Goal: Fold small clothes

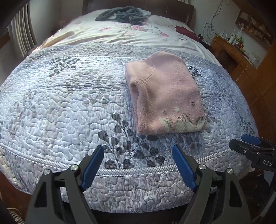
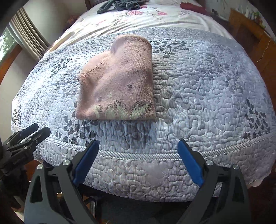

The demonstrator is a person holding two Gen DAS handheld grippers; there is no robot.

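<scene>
Folded pink knit sweater [image 1: 165, 96], pale floral band along its near hem, lying on blue-grey quilted bedspread [image 1: 57, 96]; right of centre in the left wrist view, left of centre toward the upper half in the right wrist view [image 2: 117, 86]. Left gripper [image 1: 138, 153] at bottom centre of its own view, 2 blue-padded fingers spread wide, grasping nothing, short of the sweater's near hem above the quilt's corded border. Right gripper [image 2: 138, 149] likewise released and empty, near the bedspread's front edge. White floral sheet [image 1: 124, 34] beyond the quilt, upper frame. Heap of grey-blue clothing [image 1: 124, 15] at top centre by the headboard. Wooden desk [image 1: 231, 51], cluttered, at upper right.
</scene>
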